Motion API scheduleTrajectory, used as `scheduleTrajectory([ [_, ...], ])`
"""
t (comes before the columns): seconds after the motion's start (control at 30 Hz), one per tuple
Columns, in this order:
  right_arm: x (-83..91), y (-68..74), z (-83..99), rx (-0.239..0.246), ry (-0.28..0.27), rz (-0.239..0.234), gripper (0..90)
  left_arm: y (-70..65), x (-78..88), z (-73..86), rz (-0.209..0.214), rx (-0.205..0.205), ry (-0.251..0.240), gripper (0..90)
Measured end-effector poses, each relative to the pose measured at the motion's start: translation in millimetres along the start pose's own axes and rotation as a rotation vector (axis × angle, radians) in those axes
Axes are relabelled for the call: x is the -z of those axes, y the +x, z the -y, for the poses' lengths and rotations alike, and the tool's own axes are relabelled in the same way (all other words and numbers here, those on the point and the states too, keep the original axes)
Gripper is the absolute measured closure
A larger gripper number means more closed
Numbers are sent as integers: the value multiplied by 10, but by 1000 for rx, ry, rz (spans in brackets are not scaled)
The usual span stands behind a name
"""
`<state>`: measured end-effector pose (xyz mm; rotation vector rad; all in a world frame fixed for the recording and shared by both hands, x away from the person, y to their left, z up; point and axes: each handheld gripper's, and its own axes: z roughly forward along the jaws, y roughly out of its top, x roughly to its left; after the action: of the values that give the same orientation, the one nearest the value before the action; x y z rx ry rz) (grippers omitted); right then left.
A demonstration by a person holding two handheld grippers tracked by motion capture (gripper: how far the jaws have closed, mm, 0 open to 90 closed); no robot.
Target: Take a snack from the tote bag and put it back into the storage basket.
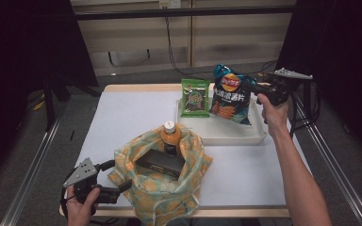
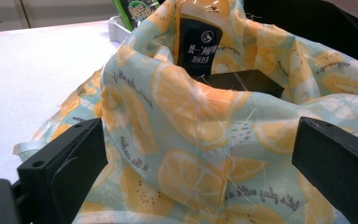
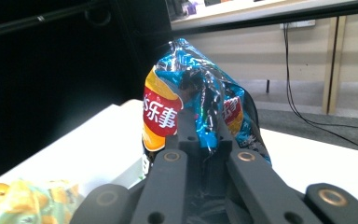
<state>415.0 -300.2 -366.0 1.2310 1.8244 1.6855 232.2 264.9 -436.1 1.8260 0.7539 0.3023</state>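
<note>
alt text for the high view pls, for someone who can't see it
Seen from above, the right gripper is shut on a blue chip bag raised over a white tray that also holds a green snack bag. Nearer, the left gripper sits with open jaws at a fruit-print cloth bag containing an orange bottle and a black box.

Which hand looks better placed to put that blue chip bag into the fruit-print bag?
Right. The right gripper is already shut on the blue chip bag, lifted over the white tray. The left gripper sits open around the fruit-print bag edge.
</note>
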Motion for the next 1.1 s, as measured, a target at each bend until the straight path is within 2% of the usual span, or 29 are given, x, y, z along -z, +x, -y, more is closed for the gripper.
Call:
scheduleTrajectory([
  [0.07, -31, -24, 11, 0, 12, 5, 878, -1, 10, 0, -4, -1, 0, 26],
  [0.37, -65, -164, 26, -31, 1, 24, 878, 9, 16, 4, -5, 4, -1, 26],
  [0.43, -49, -177, 21, -28, 2, 25, 878, 24, 13, 6, 8, 2, -4, 26],
  [0.6, -19, -180, 29, -26, 10, 35, 878, 25, 5, 9, 6, 3, 1, 26],
  [0.8, -105, -216, 75, -22, 29, 35, 876, 23, 4, 9, 8, 2, 2, 26],
  [0.93, -150, -285, 99, -19, 22, 52, 868, 32, 7, 7, 6, 4, -1, 26],
  [1.03, -174, -370, 95, -17, 27, 77, 854, 34, 16, 4, -7, 5, 2, 26],
  [1.1, -187, -424, 94, -23, 24, 103, 832, 44, 16, 8, 0, 7, -1, 26],
])
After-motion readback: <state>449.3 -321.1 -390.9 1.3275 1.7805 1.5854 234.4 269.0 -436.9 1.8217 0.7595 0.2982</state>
